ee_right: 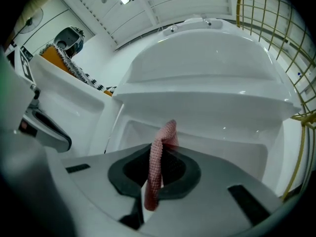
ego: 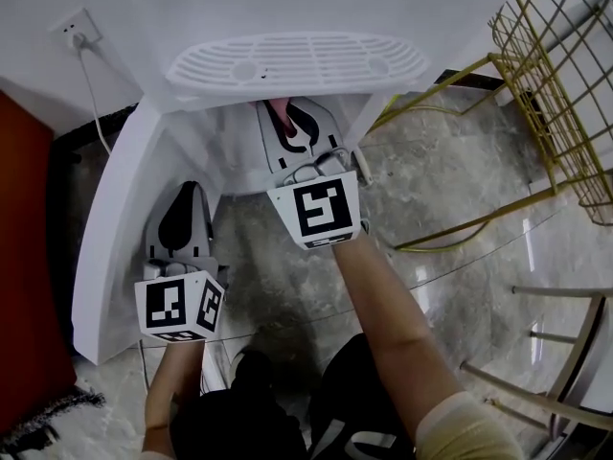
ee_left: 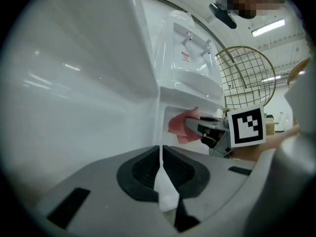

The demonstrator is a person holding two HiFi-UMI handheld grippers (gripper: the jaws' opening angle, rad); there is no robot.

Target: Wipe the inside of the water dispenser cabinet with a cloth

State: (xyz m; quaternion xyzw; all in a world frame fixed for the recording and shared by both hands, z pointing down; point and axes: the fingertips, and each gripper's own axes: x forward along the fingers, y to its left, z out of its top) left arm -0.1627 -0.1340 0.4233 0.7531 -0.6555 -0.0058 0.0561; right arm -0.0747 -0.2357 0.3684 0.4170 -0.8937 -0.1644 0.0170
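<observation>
1. Nearest the head camera: left gripper (ego: pixel 189 190), fingers (ee_left: pixel 140 169) pressed together with nothing seen between them, just beside the open cabinet door (ego: pixel 107 238).
2. Farther in: right gripper (ego: pixel 287 118), fingers (ee_right: pixel 183 173) clamped on a pink cloth (ee_right: pixel 157 167), reaching into the water dispenser cabinet (ee_right: pixel 212 132) under the drip tray (ego: pixel 297 60).
3. Likely hazards: cloth sliding out of so narrow a pinch when dragged along a wall; hard fingers scraping plastic past the cloth's edge; door swinging inward if nudged.
4. Only in the left gripper view: taps (ee_left: pixel 190 35) and cloth bunched ahead of the right fingers. Only in the right gripper view: cabinet's rear wall. Only in the head view: gold wire rack (ego: pixel 560 84), off to the right.
</observation>
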